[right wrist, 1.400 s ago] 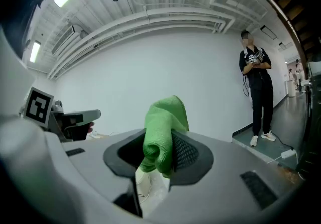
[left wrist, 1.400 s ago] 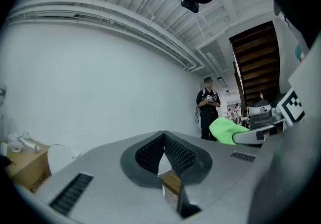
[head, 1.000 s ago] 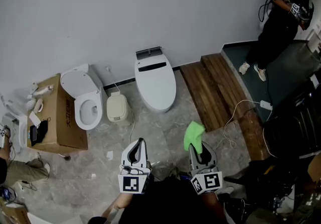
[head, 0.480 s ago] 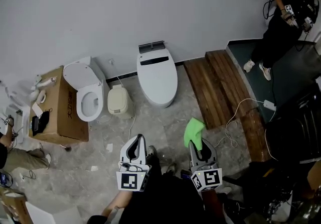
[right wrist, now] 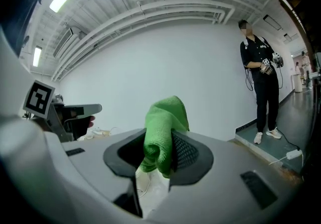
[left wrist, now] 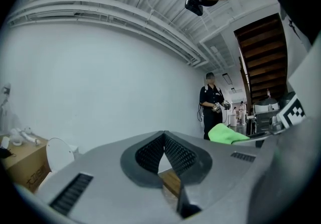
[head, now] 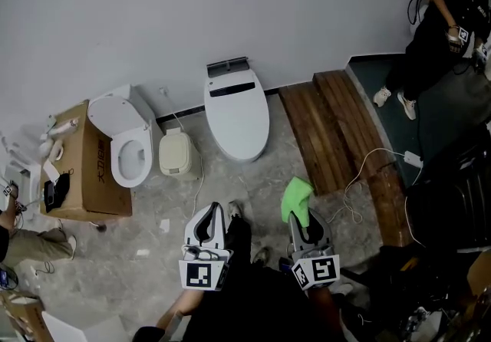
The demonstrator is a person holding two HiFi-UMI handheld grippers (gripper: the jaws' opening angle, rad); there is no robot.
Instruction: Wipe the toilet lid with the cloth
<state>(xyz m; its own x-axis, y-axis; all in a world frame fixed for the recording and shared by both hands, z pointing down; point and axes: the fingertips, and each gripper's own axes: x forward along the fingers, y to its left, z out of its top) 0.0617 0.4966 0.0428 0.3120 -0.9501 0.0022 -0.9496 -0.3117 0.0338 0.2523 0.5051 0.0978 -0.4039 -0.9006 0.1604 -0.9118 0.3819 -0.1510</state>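
A white toilet with its lid (head: 237, 116) down stands against the wall at the middle of the head view. My right gripper (head: 301, 218) is shut on a bright green cloth (head: 295, 198) (right wrist: 163, 132), held well short of that toilet, at the lower right. My left gripper (head: 207, 221) is shut with nothing between its jaws (left wrist: 163, 155), at the lower middle. Both grippers hang above the grey floor, in front of my body.
A second toilet (head: 126, 150) with its lid up stands at the left beside a cardboard box (head: 80, 172). A cream bin (head: 176, 155) sits between the toilets. Wooden planks (head: 330, 133) and a white cable (head: 368, 168) lie at the right. A person (head: 441, 18) stands at the far right.
The view has shifted as I stepped; both toilets sit a little higher and further left in the head view. The grippers keep their places, the cloth still held.
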